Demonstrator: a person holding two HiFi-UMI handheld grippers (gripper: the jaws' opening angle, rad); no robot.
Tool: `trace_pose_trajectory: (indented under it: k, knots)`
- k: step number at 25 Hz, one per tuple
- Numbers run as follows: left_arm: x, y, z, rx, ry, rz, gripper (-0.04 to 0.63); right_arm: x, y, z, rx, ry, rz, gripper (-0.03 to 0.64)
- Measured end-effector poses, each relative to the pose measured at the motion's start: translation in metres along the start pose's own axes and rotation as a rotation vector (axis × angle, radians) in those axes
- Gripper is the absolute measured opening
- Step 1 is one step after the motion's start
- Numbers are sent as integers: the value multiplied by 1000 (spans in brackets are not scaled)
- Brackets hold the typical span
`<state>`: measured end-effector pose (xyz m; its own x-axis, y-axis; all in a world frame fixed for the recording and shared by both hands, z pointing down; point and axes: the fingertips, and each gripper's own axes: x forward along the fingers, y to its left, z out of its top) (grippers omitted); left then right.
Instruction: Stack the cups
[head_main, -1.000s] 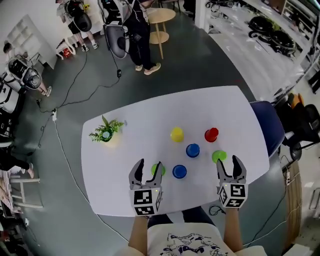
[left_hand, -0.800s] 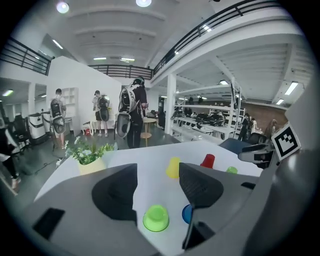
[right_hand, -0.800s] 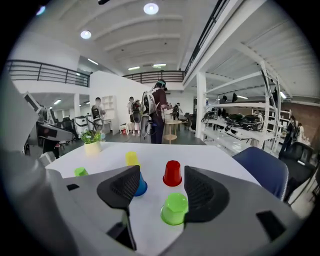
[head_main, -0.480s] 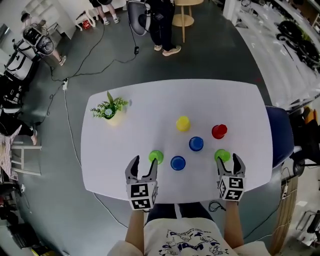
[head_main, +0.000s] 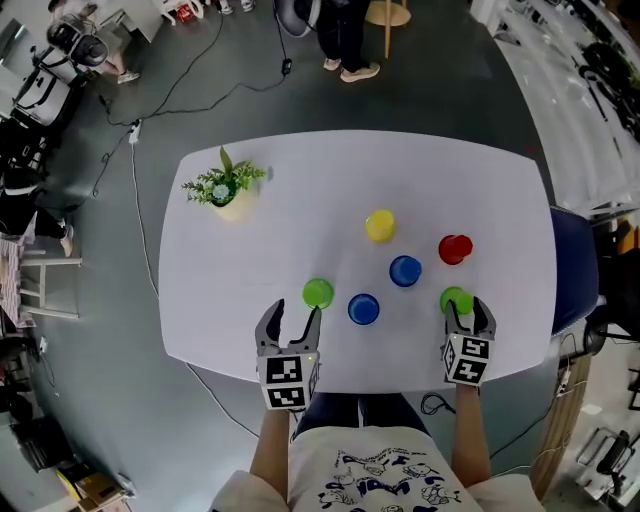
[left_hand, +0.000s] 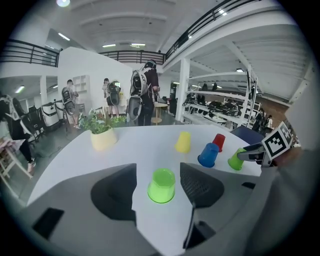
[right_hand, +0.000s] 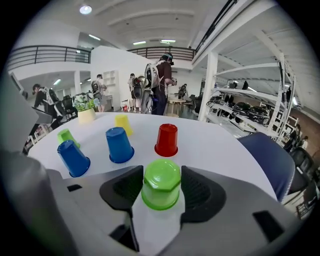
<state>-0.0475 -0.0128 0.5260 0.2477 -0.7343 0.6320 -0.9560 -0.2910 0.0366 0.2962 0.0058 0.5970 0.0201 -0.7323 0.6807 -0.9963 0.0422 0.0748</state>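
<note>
Six upturned cups stand on the white table (head_main: 300, 180). My right gripper (head_main: 466, 310) (right_hand: 161, 175) has a green cup (head_main: 455, 299) (right_hand: 161, 184) between its jaws. The jaws are closing, with the pads close beside the cup, which still stands on the table. My left gripper (head_main: 293, 318) (left_hand: 158, 170) is open, with another green cup (head_main: 318, 293) (left_hand: 161, 185) at its fingertips and untouched. Between the two grippers and beyond them stand a blue cup (head_main: 363, 309), a second blue cup (head_main: 405, 270), a yellow cup (head_main: 380, 225) and a red cup (head_main: 454, 248).
A small potted plant (head_main: 228, 190) (left_hand: 101, 132) sits at the table's far left. A dark blue chair (head_main: 572, 270) stands at the right edge. Cables lie on the floor, and people stand beyond the far side.
My right gripper has moved forward, so the green cup now sits between its jaws. The left gripper has drawn back a little from its green cup. The head view has tilted towards the table.
</note>
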Motion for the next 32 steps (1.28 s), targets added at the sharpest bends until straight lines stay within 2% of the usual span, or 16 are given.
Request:
trace_pose_trajectory:
  k: [3, 9, 18, 24, 25, 26, 28, 32]
  knots:
    - [5, 1, -6, -4, 17, -12, 272, -2, 4, -2, -14, -5, -5, 241]
    - [20, -3, -20, 65, 75, -69, 286, -19, 55, 8, -107, -43, 116, 241]
    - [45, -5, -29, 79, 108, -95, 287, -28, 122, 24, -198, -84, 264, 241]
    - [58, -5, -41, 63, 133, -108, 284, -29, 133, 24, -210, -81, 277, 241]
    - [59, -4, -43, 59, 134, -106, 272, -29, 135, 24, -213, -81, 276, 241]
    - [60, -3, -44, 53, 130, -102, 231, -29, 136, 24, -215, -81, 275, 241]
    - [61, -1, -45, 47, 124, -97, 221, -27, 138, 23, -218, -77, 277, 241]
    - [47, -11, -47, 77, 140, -134, 221, -24, 141, 21, -218, -73, 287, 241]
